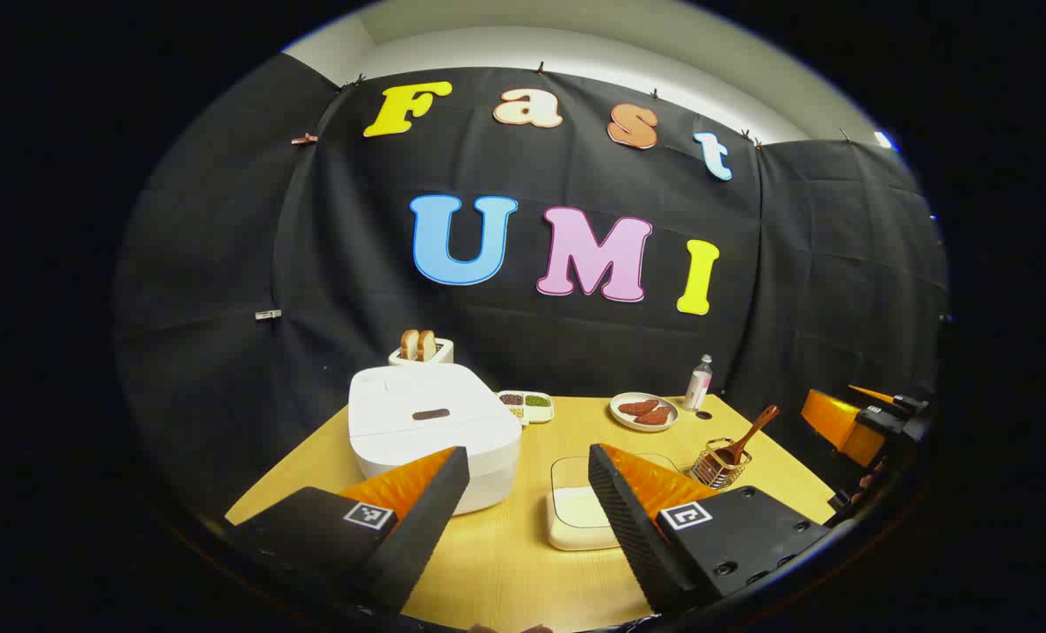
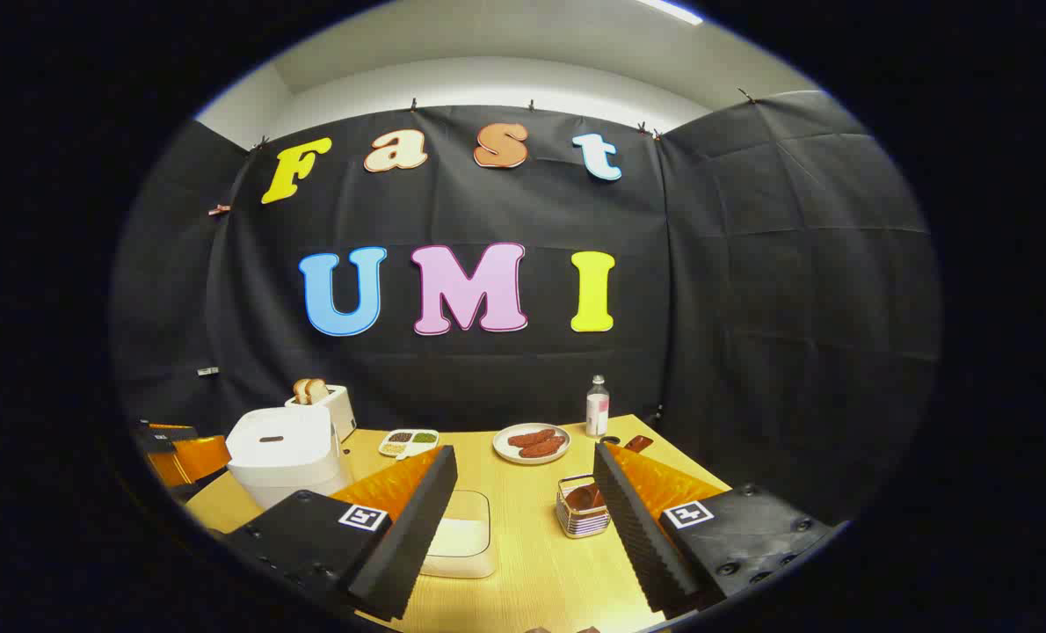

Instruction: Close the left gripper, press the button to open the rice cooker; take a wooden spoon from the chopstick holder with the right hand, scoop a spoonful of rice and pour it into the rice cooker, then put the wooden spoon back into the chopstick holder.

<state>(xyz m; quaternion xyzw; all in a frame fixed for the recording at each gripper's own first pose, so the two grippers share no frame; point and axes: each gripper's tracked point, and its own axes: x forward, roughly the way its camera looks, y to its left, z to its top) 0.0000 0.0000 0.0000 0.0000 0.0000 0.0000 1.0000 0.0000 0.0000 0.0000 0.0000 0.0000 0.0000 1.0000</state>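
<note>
Both grippers, left (image 1: 527, 492) and right (image 2: 525, 497), spread wide and empty over the table (image 1: 505, 571), cooker (image 1: 431, 431) shut at left, spoon (image 1: 749, 435) upright in its holder (image 1: 721, 466) for an easy grab, rice tray (image 1: 576, 510) between.

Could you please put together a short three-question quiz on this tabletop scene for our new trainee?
1. True or false: the lid of the white rice cooker is closed.
2. Where does the brown wooden spoon stand? A) in the wire chopstick holder B) on the round white plate of reddish food C) in the clear rectangular container of rice
3. Fill in: the left gripper and the right gripper both have their jaws ____.

Key: 1 true; 2 A; 3 open.
</note>
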